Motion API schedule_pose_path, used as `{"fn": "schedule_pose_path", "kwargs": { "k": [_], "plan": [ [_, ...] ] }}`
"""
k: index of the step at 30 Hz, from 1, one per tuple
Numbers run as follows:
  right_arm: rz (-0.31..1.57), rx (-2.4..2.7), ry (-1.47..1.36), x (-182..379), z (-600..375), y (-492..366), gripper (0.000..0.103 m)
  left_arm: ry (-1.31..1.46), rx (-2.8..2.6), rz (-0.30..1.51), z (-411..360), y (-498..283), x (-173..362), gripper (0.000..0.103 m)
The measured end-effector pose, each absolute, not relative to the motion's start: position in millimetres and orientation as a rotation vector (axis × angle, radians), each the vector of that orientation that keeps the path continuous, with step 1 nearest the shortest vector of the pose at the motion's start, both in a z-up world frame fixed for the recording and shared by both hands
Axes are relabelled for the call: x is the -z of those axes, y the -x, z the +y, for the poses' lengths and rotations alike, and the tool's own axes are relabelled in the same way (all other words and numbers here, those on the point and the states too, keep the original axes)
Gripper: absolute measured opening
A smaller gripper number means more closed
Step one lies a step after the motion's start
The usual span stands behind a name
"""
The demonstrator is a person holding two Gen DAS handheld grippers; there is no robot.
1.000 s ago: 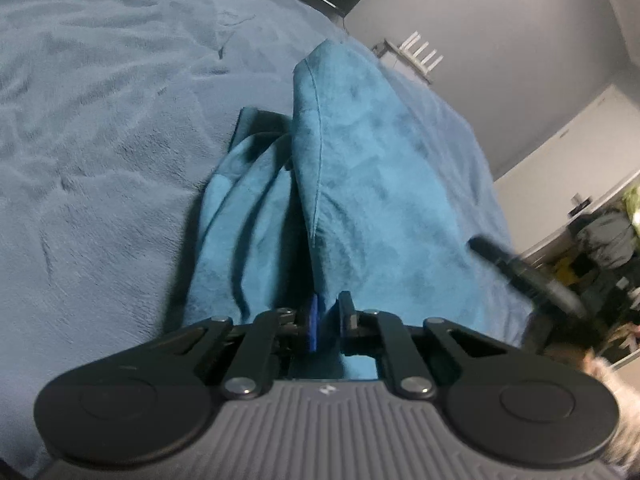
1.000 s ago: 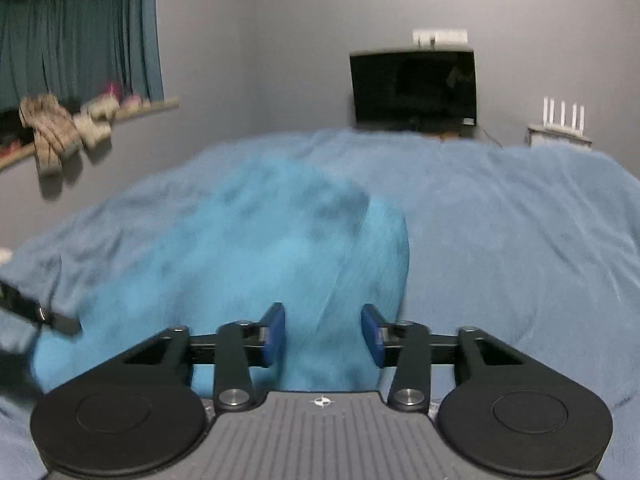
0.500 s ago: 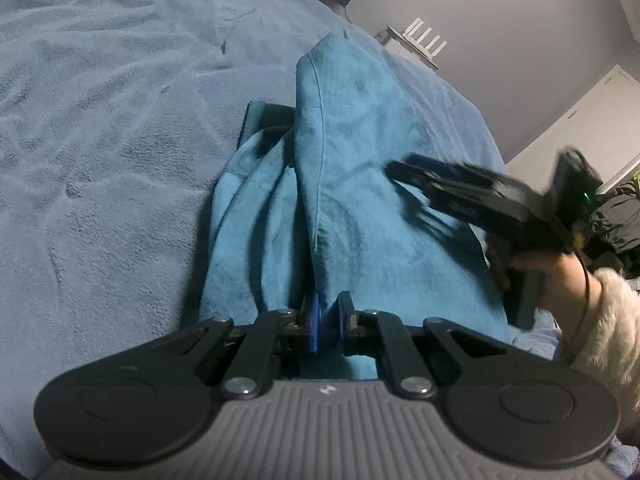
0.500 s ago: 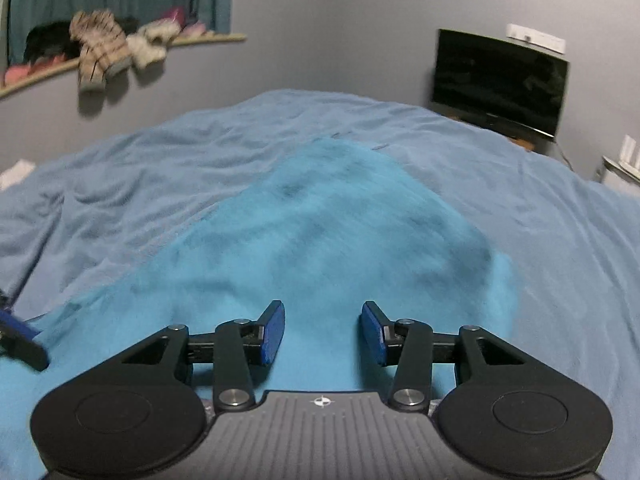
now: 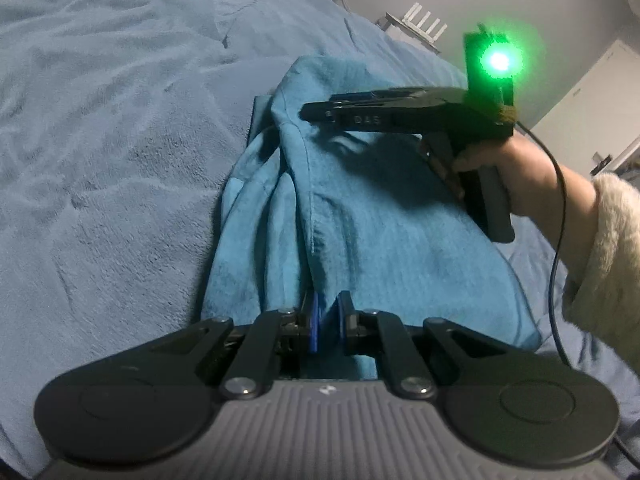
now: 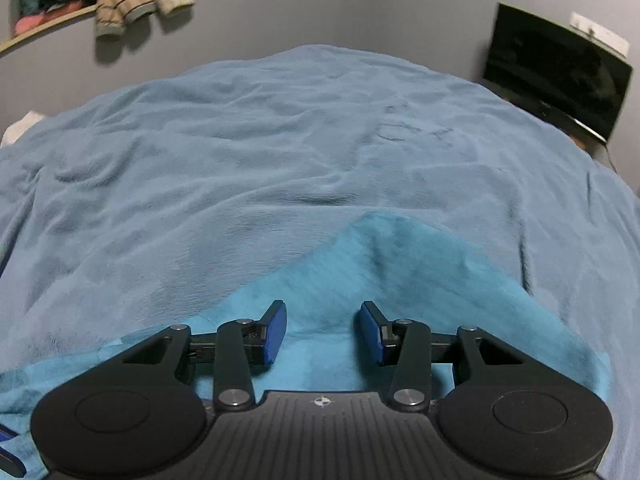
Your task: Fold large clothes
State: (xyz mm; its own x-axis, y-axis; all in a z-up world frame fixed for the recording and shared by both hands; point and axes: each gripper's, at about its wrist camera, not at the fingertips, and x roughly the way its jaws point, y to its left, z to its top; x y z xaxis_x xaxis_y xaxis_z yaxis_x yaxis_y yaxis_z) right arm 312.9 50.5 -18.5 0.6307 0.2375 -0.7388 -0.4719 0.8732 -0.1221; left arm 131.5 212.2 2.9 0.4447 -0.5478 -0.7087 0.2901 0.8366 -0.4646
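A teal fleece garment [image 5: 384, 232] lies bunched lengthwise on the blue bed cover [image 5: 100, 152]. My left gripper [image 5: 327, 326] is shut on the garment's near edge. In the left wrist view my right gripper [image 5: 310, 111] hovers side-on over the garment's far end, held by a hand in a cream sleeve. In the right wrist view my right gripper [image 6: 322, 330] is open and empty just above the garment [image 6: 400, 272], whose pointed fold sits ahead of the fingers.
A dark TV screen [image 6: 556, 72] stands past the bed at the right. A wall shelf [image 6: 132, 4] holds piled clothes. A white router [image 5: 424, 26] stands beyond the bed. The bed cover [image 6: 280, 140] spreads wide to the left and ahead.
My right gripper has swung in over the garment and reached its far end, still open. The raised fabric has sunk lower onto the bed. My left gripper stays shut on the garment.
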Motion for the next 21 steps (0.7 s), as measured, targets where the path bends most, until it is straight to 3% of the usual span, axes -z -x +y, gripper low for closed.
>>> {"fn": "schedule_pose_path", "kwargs": {
  "k": [7, 12, 14, 17, 21],
  "plan": [
    [0.633, -0.347, 0.249, -7.7, 28.6, -308.0, 0.041, 0.261, 0.541, 0.978, 207.1, -130.5, -4.1, 0.005],
    [0.716, -0.221, 0.217, 0.8, 6.7, -333.6, 0.031, 0.257, 0.541, 0.977, 205.5, -130.2, -2.9, 0.005],
    [0.697, -0.231, 0.185, 1.0, 4.1, -332.9, 0.034, 0.255, 0.538, 0.982, 205.9, -129.9, -1.2, 0.005],
    [0.592, -0.263, 0.080, -17.5, -10.7, -318.2, 0.047, 0.252, 0.538, 0.980, 205.4, -128.6, -3.0, 0.005],
    [0.521, -0.200, 0.097, -30.9, -39.1, -285.4, 0.048, 0.253, 0.540, 0.983, 206.3, -130.1, -1.7, 0.005]
  ]
}}
